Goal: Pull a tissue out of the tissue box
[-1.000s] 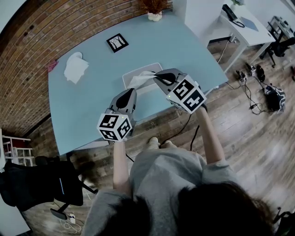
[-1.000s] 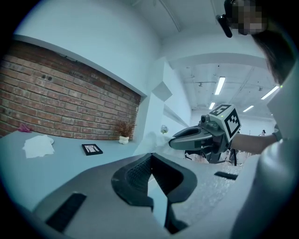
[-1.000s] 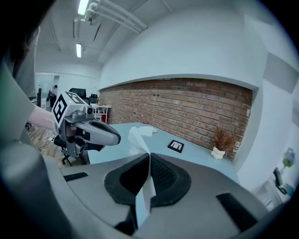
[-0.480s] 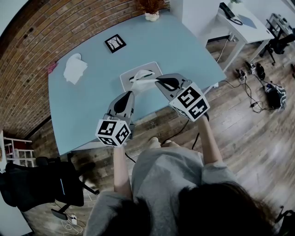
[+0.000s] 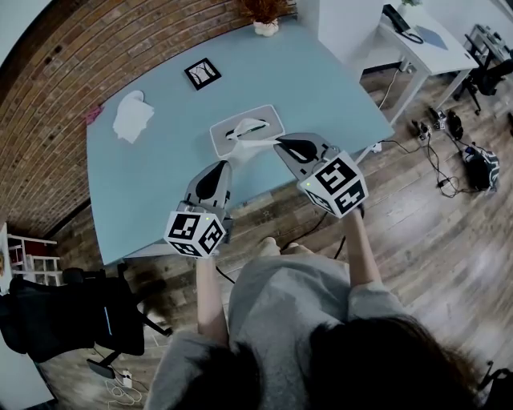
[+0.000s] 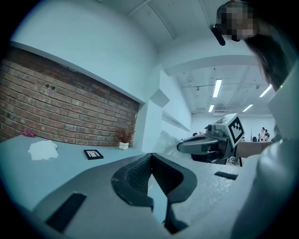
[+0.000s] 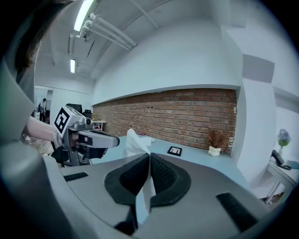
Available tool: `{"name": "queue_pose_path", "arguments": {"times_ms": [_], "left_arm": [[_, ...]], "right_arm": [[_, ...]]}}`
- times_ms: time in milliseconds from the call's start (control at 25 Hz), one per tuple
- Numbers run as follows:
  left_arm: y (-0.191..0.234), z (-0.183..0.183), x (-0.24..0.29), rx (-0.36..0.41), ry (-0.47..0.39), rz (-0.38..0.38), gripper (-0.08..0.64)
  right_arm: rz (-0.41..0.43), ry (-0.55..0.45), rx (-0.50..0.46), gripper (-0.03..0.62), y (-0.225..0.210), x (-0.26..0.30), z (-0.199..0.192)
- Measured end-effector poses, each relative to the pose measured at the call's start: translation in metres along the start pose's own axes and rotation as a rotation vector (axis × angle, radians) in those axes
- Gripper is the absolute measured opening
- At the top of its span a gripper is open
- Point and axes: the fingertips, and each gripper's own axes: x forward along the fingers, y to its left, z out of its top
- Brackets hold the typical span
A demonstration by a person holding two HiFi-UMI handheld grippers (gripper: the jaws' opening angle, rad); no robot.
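**Right tongs**: pressed together on a thin white paper tissue. The sheet passes between the ribbed pads and shows both ahead of them and behind them. In the head view it runs as a stretched strand from these tongs back to the slot of the flat white rectangular tissue box. Its far end is therefore judged not yet free of the box. The grip sits low and to the near side of the slot, which suits a slanting pull toward the person.

**Box position:** near the front middle of the pale blue tabletop, just beyond both tools.

**Left tongs**: pressed together with nothing between them, held over the near edge of the tabletop, beside the box and apart from it. They are judged to be kept clear of the pull line. They do not steady the box, so it could slide or lift with the sheet.

**Other items:**
- A crumpled white paper sheet lies well apart at the far left.
- A small black-framed card lies beyond the box.
- A white pot of dried plant stands at the far edge.

**Markings:** no brand or wording can be read on the box. The cubes on the tongs carry black-and-white square markers only, and the card's pattern is not legible.
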Motion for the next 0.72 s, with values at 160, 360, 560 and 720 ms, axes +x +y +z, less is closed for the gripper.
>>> {"name": "queue_pose_path", "arguments": {"times_ms": [160,360,560,720], "left_arm": [[-0.002,0.0,-0.004,0.007,0.002,0.005,0.003],[-0.005,-0.001,-0.006,0.011,0.002,0.007,0.003],[-0.01,0.0,-0.007,0.015,0.0,0.002,0.003],[-0.012,-0.002,-0.006,0.017,0.002,0.001,0.003]], "right_arm": [[0.005,-0.012,0.004,0.002,0.002,0.0,0.0],[0.006,-0.029,0.004,0.002,0.004,-0.004,0.002],[-0.001,-0.039,0.007,0.002,0.003,-0.009,0.002],[-0.007,-0.041,0.009,0.002,0.001,-0.012,0.001]]}}
